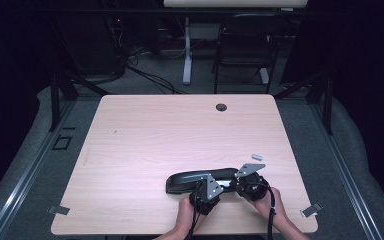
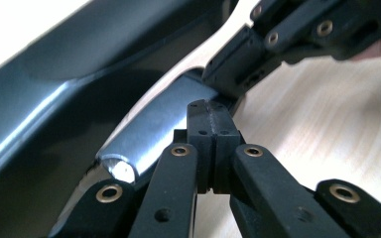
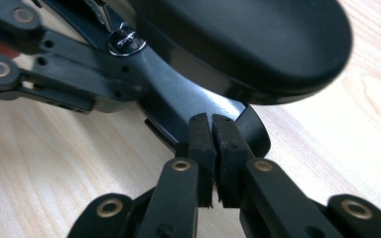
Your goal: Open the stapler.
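1. The worktop (image 1: 145, 150) is carrying a long black stapler-like tool (image 1: 192, 179), lying near the front edge, right of centre.
2. The left claw (image 2: 212, 111) is sitting with its jaws pressed together at the tool's glossy lower arm; whether they are pinching its edge, I cannot tell.
3. The right claw (image 3: 212, 130) is closing narrowly on the thin tip of the same arm, just under the upper body.
4. Risk: both holds are falling on slick, tapered metal, so the tool could be slipping or twisting free.
5. Risk: the claws are working close together and could be colliding.
6. A small grey piece (image 1: 257, 156) is lying just beyond, clear of the work.
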